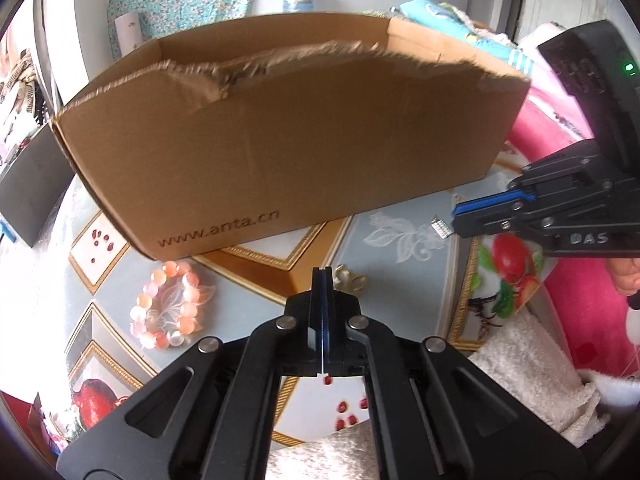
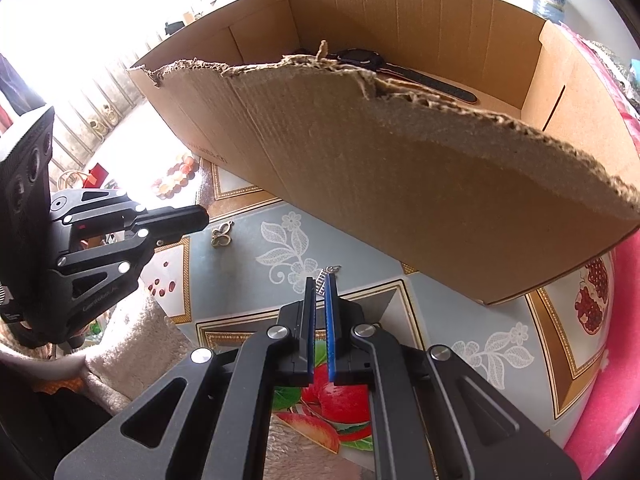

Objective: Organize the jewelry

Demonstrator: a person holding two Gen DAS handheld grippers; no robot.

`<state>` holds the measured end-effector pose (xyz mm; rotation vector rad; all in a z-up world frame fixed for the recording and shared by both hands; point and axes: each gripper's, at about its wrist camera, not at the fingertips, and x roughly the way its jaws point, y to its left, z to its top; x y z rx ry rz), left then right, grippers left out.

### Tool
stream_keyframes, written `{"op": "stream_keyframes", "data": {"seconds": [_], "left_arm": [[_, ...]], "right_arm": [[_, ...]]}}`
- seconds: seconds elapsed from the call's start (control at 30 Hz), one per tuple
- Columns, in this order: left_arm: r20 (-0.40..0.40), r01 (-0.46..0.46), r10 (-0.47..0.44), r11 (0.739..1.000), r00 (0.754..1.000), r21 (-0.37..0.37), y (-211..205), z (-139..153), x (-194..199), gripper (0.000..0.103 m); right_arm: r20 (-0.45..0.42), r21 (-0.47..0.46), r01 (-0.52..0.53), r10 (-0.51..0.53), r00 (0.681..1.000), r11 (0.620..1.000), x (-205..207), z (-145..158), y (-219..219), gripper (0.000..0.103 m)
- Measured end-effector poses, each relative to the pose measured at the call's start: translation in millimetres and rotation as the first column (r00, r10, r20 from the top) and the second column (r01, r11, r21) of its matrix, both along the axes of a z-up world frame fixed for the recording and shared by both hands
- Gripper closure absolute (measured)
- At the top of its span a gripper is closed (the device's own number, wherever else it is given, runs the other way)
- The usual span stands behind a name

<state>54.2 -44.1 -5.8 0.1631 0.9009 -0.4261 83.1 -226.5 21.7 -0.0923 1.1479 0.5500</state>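
A torn cardboard box [image 1: 280,140] stands on the table; it also shows in the right wrist view [image 2: 440,184] with a black watch [image 2: 400,70] lying inside. A pink bead bracelet [image 1: 168,306] lies left of my left gripper [image 1: 323,270], which is shut and empty beside a gold butterfly charm [image 1: 350,278]. That charm shows in the right wrist view [image 2: 222,236] too. My right gripper [image 2: 320,280] is nearly shut on a small silver rhinestone pendant [image 2: 322,282], also seen in the left wrist view [image 1: 440,229].
The table has a patterned blue-grey cloth [image 1: 400,256] with fruit prints. A beige towel [image 1: 532,364] hangs at its right edge, next to pink fabric [image 1: 576,312]. A dark panel [image 1: 32,184] stands at the left.
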Motion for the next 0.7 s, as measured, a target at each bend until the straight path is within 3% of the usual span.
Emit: {"op": "stream_keyframes", "data": {"seconds": [0.57, 0.6, 0.7], "left_arm": [[-0.016, 0.067, -0.068, 0.996, 0.998, -0.067, -19.7, -3.2, -10.0, 0.103], [-0.004, 0.073, -0.073, 0.995, 0.997, -0.067, -20.0, -1.5, -11.1, 0.101], [0.038, 0.088, -0.086, 0.995, 0.996, -0.045, -16.3, 2.5, -14.9, 0.083]], "right_arm": [[-0.004, 0.019, 0.01, -0.01, 1.0, 1.0, 0.0, -1.1, -3.7, 0.098], [-0.005, 0.021, 0.01, -0.01, 1.0, 1.0, -0.1, -1.3, -5.5, 0.098], [-0.006, 0.026, 0.01, -0.01, 1.0, 1.0, 0.3, -1.8, -7.6, 0.098]]}}
